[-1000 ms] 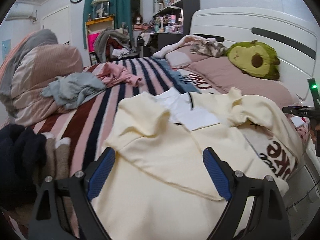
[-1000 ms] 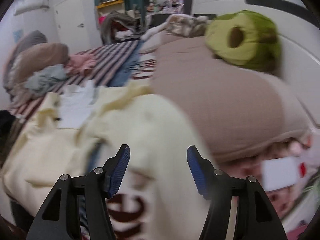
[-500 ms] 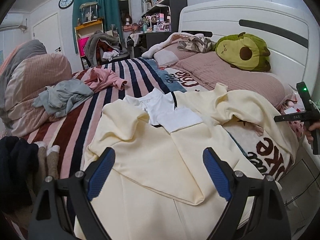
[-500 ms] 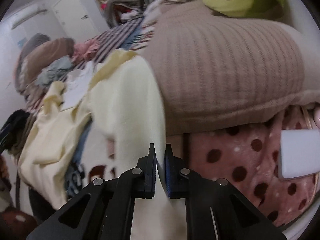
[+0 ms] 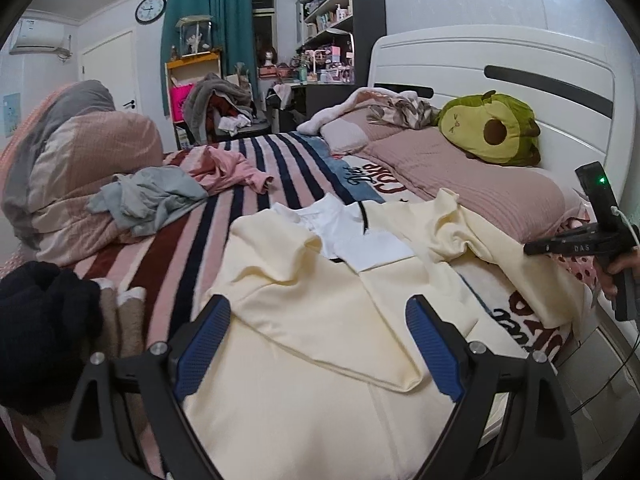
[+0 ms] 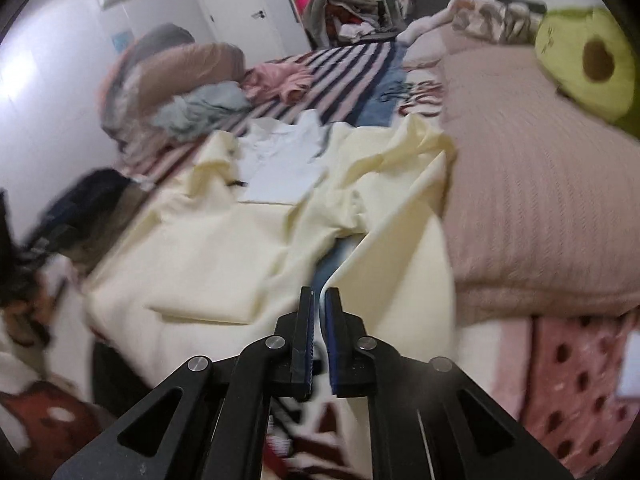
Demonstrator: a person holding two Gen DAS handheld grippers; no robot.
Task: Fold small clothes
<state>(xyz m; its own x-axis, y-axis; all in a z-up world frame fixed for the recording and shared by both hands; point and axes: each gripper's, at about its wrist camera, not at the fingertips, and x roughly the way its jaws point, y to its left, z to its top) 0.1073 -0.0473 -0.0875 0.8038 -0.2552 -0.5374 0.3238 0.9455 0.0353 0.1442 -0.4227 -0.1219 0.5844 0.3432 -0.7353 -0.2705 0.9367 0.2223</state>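
Since a second ago the right hand-held gripper [image 6: 319,300] has clamped together on the edge of the cream garment [image 5: 304,312] (spread across the striped bed [image 5: 256,168]), while the left hand-held gripper [image 5: 318,344] hovers above it, jaws wide apart and empty.

Open striped blanket [image 5: 224,216] left of cream garment [image 5: 312,320]. Blocked right by pink pillow [image 5: 480,188]. Grey clothes heap [image 5: 152,196] beyond, far left.
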